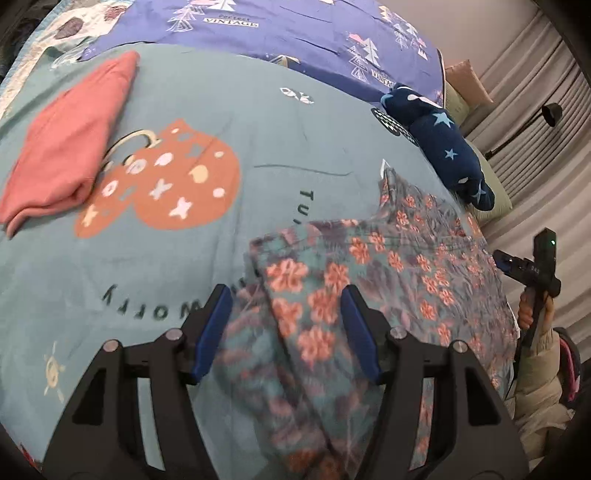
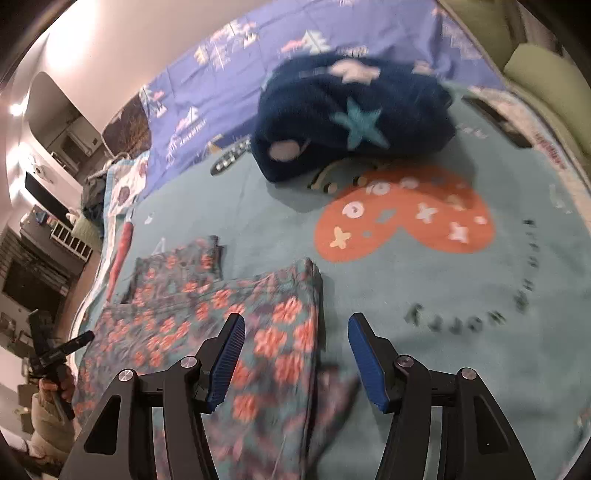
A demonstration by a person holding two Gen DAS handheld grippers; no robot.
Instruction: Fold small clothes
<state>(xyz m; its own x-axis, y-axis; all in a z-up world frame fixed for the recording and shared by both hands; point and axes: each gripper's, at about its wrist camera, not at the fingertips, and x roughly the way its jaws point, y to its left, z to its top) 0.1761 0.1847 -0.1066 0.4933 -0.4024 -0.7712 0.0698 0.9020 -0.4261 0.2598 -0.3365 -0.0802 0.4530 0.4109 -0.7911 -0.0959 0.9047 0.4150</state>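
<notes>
Both grippers, left (image 1: 286, 314) and right (image 2: 295, 343), gape with nothing pinched, over the floral shorts (image 1: 369, 266) lying folded on the teal blanket (image 1: 258, 129). A pink folded garment (image 1: 70, 144) lies near the blanket's far-left corner, a navy star-print bundle (image 1: 443, 144) by its right edge

A bed carries everything, covered by a teal blanket (image 1: 258, 122) printed with an orange heart and dark lettering. A purple patterned sheet (image 1: 295, 33) lies across its far part. Directly on the blanket lie a folded pink garment (image 1: 66, 147) near one edge, a floral garment (image 1: 369, 266) folded over on itself, a navy star-patterned bundle (image 2: 351, 114), and a dark remote control (image 2: 231, 157) beside that bundle.
</notes>
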